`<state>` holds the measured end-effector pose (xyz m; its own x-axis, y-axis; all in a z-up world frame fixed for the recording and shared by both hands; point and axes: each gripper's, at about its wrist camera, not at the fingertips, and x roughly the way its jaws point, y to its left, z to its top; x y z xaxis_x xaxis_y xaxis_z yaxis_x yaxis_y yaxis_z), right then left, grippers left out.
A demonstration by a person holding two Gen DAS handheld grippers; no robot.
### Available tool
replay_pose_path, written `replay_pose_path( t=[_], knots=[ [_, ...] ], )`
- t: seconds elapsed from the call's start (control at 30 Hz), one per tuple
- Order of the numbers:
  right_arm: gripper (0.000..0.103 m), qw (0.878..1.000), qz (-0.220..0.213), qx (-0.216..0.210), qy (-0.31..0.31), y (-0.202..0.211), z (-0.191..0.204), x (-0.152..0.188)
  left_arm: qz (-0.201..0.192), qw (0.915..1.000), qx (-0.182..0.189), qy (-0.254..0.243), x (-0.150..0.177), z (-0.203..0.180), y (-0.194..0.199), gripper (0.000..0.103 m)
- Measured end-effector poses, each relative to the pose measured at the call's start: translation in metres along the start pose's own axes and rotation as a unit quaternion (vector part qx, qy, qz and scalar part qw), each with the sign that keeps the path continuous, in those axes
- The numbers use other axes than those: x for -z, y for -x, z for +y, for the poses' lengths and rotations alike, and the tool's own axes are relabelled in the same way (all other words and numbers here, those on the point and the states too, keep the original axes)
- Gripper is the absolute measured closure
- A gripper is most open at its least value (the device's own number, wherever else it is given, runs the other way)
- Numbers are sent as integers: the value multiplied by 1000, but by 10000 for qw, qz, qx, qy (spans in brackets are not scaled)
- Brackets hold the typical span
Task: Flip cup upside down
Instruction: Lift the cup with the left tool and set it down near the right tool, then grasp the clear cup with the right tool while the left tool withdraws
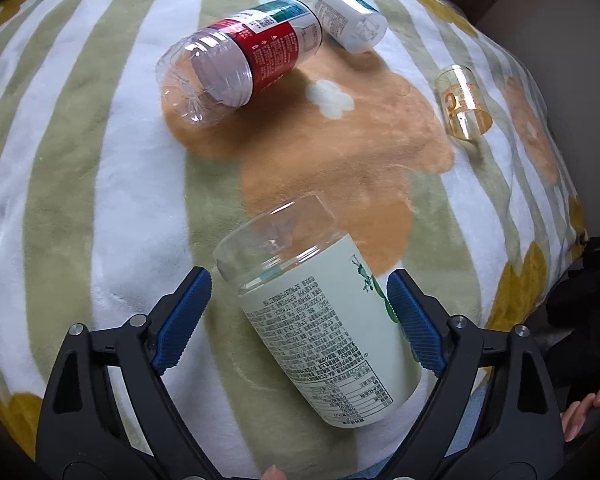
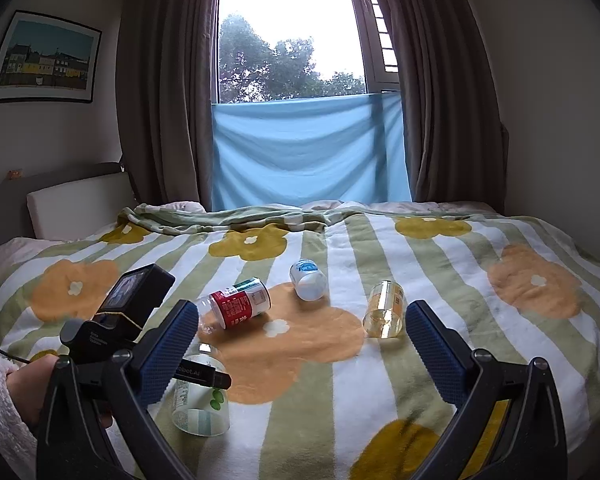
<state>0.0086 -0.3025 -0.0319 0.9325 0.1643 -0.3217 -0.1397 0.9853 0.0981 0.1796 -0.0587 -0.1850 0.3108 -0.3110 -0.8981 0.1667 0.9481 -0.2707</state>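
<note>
A clear cup with a pale green printed label [image 1: 320, 328] lies tilted on the striped flowered blanket [image 1: 80, 200]. It sits between the blue pads of my left gripper [image 1: 300, 312], which is open; the right pad is close to the cup wall and the left pad stands apart. In the right wrist view the same cup [image 2: 200, 400] shows under the left gripper's body [image 2: 140, 320]. My right gripper [image 2: 304, 356] is open and empty above the blanket [image 2: 380, 380].
A red and green labelled clear bottle [image 1: 244, 56] [image 2: 238, 304], a white labelled cup [image 1: 350, 20] [image 2: 308, 280] and a small yellowish clear cup [image 1: 464, 102] [image 2: 386, 310] lie on their sides. The bed's edge is on the right. Curtains and window stand beyond.
</note>
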Motion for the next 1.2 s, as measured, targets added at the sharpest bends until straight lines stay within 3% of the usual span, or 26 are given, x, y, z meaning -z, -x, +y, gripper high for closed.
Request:
replay_pose_path(
  t=[0.23, 0.37, 0.43, 0.53, 0.67, 0.77, 0.97, 1.1, 1.2],
  knots=[
    [0, 9997, 124, -63, 185, -5, 5, -6, -264, 9993, -244, -55, 4, 6, 24, 13],
    [0, 9942, 601, -722, 515, -19, 11, -29, -845, 9952, -479, -125, 14, 10, 64, 10],
    [0, 9909, 767, -832, 729, -28, 18, -41, -1247, 9902, -625, -111, 25, 15, 87, 2],
    [0, 9858, 764, -995, 1118, -36, 36, -60, -1720, 9823, -732, -106, 44, 23, 108, 0],
    [0, 9576, 1672, -1905, 1368, -73, 68, -69, -2007, 9760, -842, -36, 66, 38, 117, 0],
    [0, 9146, 2868, -2532, 1309, -112, 94, -54, -2104, 9748, -735, 103, 79, 50, 120, 0],
    [0, 8690, 4354, -1751, 1568, -179, 118, 8, -2320, 9693, -793, 168, 101, 68, 127, 0],
    [0, 8438, 4995, -1440, 1333, -204, 110, 29, -2363, 9675, -887, 140, 109, 77, 128, 0],
    [10, 8196, 5413, -1290, 1368, -221, 114, 40, -2303, 9691, -875, 125, 112, 82, 124, 0]
  ],
)
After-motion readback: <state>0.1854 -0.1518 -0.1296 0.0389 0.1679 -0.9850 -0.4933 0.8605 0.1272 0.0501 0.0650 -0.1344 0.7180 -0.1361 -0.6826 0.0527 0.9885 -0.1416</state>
